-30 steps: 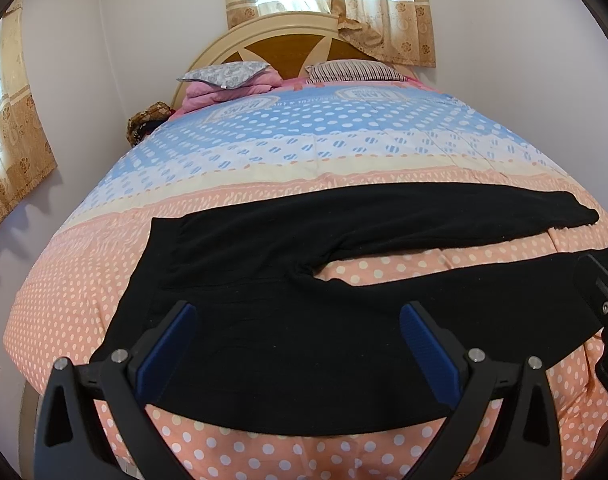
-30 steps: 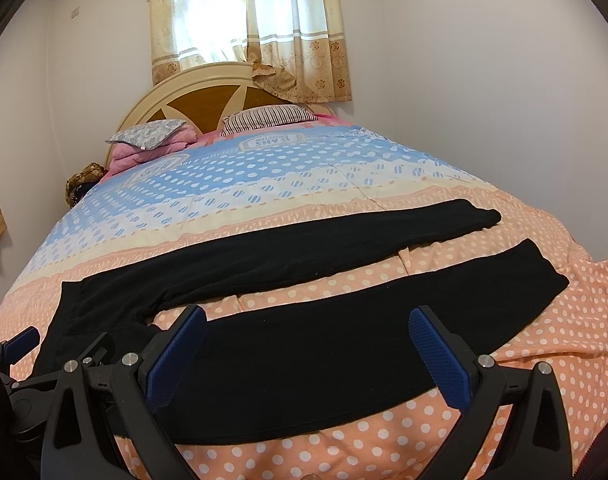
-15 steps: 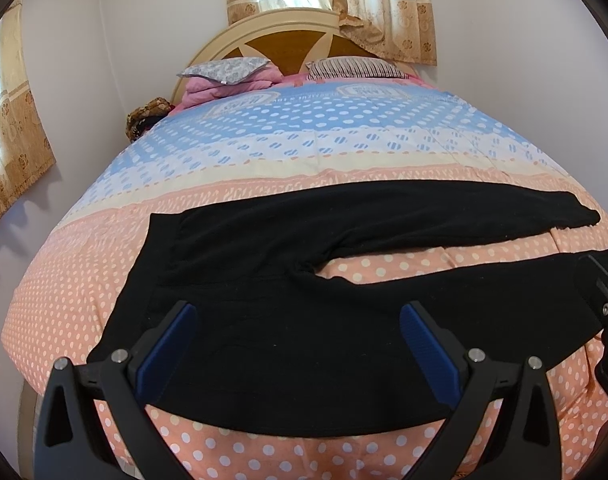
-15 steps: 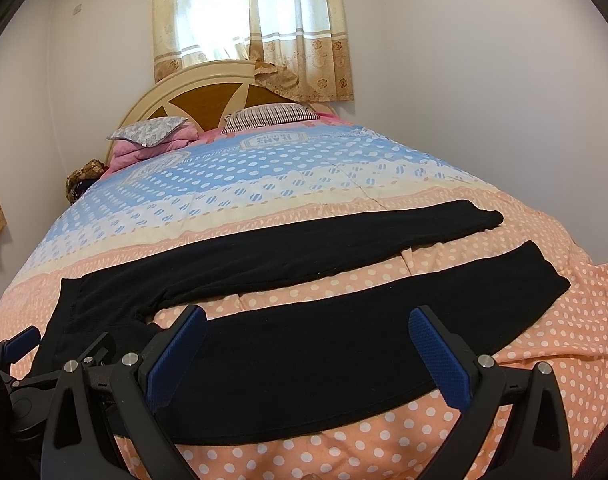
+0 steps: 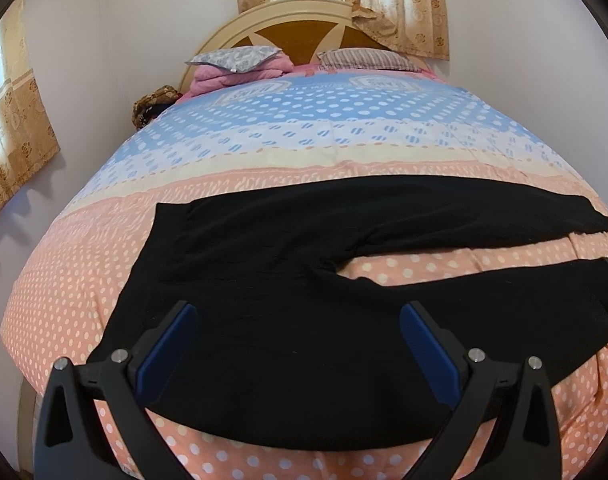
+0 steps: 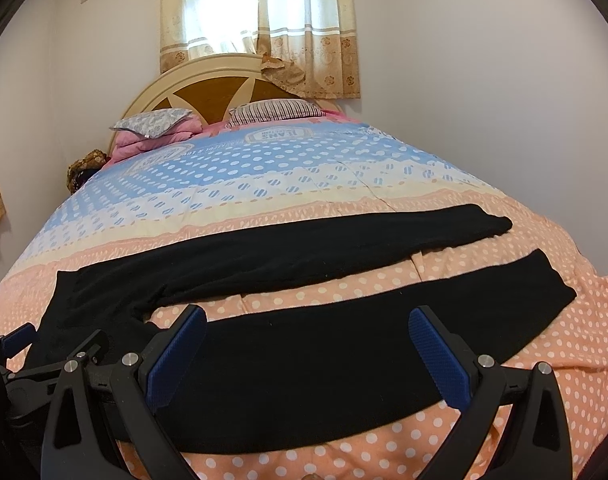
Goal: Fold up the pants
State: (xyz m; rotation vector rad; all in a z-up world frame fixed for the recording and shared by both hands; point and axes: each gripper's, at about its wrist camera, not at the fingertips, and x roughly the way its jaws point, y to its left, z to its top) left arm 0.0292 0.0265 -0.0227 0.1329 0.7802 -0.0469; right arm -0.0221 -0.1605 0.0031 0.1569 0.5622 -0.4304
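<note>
Black pants (image 5: 264,272) lie flat across the near end of the bed, waist to the left, both legs spread apart and running right. My left gripper (image 5: 296,344) is open and empty, hovering over the near seat and thigh. My right gripper (image 6: 308,350) is open and empty over the near leg (image 6: 344,344). The far leg (image 6: 304,248) lies beyond it. The left gripper also shows at the left edge of the right wrist view (image 6: 44,356).
The bed (image 5: 324,140) has a dotted peach, cream and blue cover. Pillows (image 5: 240,60) and a pink folded blanket sit at the wooden headboard (image 5: 304,36). Walls stand close on both sides. A brown bag (image 5: 152,104) sits by the bed's far left corner.
Both views have tilted slightly downward, so the headboard and window sit a little lower in frame. The pants have not moved and both grippers stay open.
</note>
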